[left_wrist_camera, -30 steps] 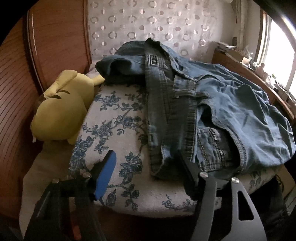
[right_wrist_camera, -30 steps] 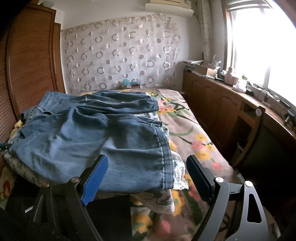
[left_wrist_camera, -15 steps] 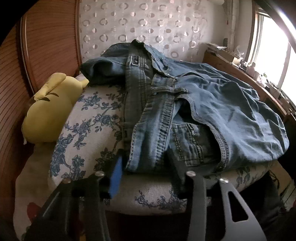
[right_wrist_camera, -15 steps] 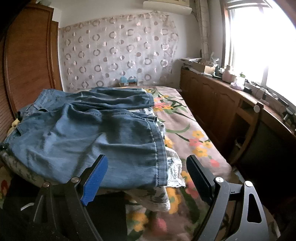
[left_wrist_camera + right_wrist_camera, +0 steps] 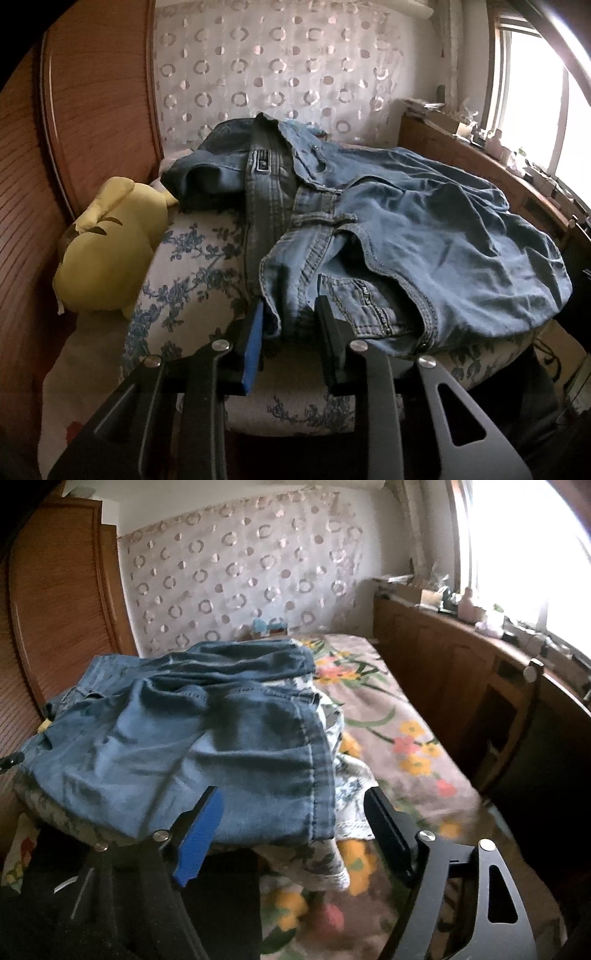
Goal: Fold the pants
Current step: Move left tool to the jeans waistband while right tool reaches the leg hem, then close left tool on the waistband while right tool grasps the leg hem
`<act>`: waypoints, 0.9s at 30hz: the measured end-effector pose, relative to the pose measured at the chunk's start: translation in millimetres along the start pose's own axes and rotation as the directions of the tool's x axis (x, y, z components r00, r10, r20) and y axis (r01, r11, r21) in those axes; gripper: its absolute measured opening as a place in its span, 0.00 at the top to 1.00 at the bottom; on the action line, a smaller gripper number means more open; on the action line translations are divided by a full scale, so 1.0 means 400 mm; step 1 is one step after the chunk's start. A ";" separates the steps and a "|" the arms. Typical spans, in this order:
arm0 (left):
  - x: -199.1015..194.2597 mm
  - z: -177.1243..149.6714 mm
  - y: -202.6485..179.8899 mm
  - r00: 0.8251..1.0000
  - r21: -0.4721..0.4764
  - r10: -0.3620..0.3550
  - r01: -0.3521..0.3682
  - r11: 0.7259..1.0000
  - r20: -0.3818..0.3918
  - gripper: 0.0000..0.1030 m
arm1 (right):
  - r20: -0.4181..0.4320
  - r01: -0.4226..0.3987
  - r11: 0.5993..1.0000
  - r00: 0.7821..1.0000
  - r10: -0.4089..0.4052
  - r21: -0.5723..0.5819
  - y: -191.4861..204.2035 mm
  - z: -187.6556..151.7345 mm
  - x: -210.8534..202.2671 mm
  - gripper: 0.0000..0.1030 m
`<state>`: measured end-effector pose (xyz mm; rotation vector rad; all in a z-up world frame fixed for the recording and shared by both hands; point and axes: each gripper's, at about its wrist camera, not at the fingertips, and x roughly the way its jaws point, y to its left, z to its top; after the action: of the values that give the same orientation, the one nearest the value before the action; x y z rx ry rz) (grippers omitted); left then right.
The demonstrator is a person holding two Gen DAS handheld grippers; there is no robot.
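- In the left wrist view, our left gripper (image 5: 290, 321) has just been closing its jaws, and a bunched fold at the waist end of the jeans (image 5: 388, 236) sits between them; the blue pad lies against the denim edge, though we cannot tell whether the dark pad presses on it.
- In the right wrist view, our right gripper (image 5: 291, 812) stands wide, its jaws having just narrowed a little; the hem end of the jeans (image 5: 207, 746) lies in the gap, and the pads do not touch the cloth.
- The jeans lie rumpled across a white cushion with blue flowers (image 5: 192, 269), waistband toward the left gripper, legs running off to the right.
- Just left of that cushion, touching it, a yellow plush toy (image 5: 107, 251) rests against the wooden headboard (image 5: 92, 110).
- Under the cushion, a floral bedspread (image 5: 399, 738) stretches away toward the far wall.
- A wooden counter (image 5: 461, 657) runs along the bed's right side, below a bright window (image 5: 517, 546).
- At the back hangs a curtain with ring patterns (image 5: 240, 583).
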<state>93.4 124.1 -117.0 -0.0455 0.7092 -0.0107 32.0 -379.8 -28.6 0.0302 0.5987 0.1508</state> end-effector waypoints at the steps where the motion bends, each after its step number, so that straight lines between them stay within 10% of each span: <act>1: 0.002 0.000 -0.001 1.000 0.003 0.002 -0.002 1.000 -0.002 0.73 | -0.010 -0.007 1.000 1.000 0.007 -0.001 -0.003 -0.002 0.005 0.24; 16: 0.033 -0.016 0.001 0.999 -0.004 0.009 -0.009 1.000 -0.040 0.73 | -0.092 -0.069 0.982 0.992 0.086 0.178 -0.108 -0.019 0.057 0.27; 27: 0.028 -0.022 -0.007 1.000 0.015 0.023 -0.023 1.000 -0.010 0.74 | -0.114 -0.087 0.975 0.987 0.112 0.205 -0.116 -0.006 0.031 0.67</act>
<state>96.2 120.9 -131.0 -0.0232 0.7194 0.0061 46.9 -423.7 -40.9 0.2468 0.7364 0.1905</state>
